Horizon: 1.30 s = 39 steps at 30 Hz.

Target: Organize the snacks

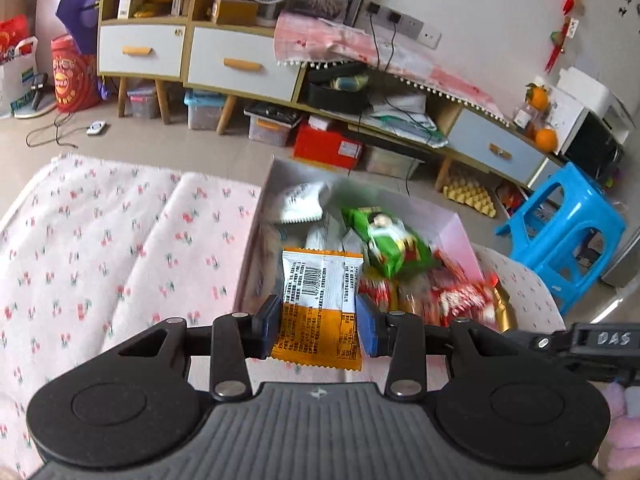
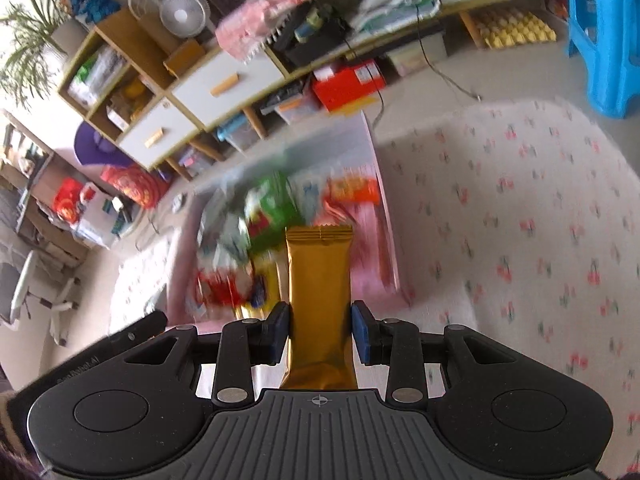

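Note:
My left gripper [image 1: 318, 322] is shut on an orange-and-white snack packet [image 1: 320, 300], held just above the near end of a pink box [image 1: 460, 236] full of snacks. In the box lie a green packet [image 1: 388, 246], a white packet [image 1: 302, 202] and red wrappers [image 1: 460, 298]. My right gripper [image 2: 320, 332] is shut on a gold snack bar [image 2: 320, 280], held upright over the near edge of the same box [image 2: 372, 184], whose contents are motion-blurred in the right wrist view.
The box sits on a pink floral cloth [image 1: 100, 240] covering the table. Beyond it stand a low cabinet with drawers [image 1: 240, 64], storage bins on the floor and a blue plastic stool [image 1: 560, 232]. The other gripper's body [image 1: 600, 344] shows at the right edge.

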{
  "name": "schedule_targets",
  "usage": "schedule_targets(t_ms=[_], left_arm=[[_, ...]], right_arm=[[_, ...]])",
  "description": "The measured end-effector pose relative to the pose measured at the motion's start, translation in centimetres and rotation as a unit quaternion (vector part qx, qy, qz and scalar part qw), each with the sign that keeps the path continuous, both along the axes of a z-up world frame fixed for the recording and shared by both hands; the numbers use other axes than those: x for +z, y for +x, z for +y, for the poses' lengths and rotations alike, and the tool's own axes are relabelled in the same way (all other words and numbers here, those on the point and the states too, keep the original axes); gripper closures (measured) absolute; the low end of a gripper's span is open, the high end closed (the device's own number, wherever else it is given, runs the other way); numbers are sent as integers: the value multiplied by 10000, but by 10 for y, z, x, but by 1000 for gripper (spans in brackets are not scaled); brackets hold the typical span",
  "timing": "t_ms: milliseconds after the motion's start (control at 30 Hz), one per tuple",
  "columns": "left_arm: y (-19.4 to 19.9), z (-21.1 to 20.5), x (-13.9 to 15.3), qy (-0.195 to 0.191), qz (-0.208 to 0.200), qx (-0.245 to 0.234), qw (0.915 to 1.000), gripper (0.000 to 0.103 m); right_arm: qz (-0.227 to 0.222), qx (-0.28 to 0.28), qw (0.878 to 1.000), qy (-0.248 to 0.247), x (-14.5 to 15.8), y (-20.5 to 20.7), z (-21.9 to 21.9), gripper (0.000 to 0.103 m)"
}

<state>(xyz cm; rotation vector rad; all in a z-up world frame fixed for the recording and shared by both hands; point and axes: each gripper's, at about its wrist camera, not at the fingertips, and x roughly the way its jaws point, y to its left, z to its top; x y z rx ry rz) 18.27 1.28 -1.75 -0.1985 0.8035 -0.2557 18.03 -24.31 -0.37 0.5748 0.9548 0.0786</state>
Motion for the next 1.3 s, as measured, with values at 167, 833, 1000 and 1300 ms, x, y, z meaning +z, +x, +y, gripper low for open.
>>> schedule_targets(t_ms=[167, 833, 1000, 1300], left_arm=[[14, -7, -2, 96, -104, -27, 9999, 66], [29, -18, -9, 566, -275, -114, 9980, 37], [14, -18, -3, 529, -177, -108, 9984, 27], [-38, -17, 11, 615, 58, -134, 9980, 8]], right_arm=[[-335, -127, 9993, 144, 9, 25, -6, 70], [-670, -117, 9975, -189, -8, 69, 0, 47], [-596, -177, 9979, -200, 2, 49, -5, 43], [-508, -220, 9965, -633, 25, -16, 0, 29]])
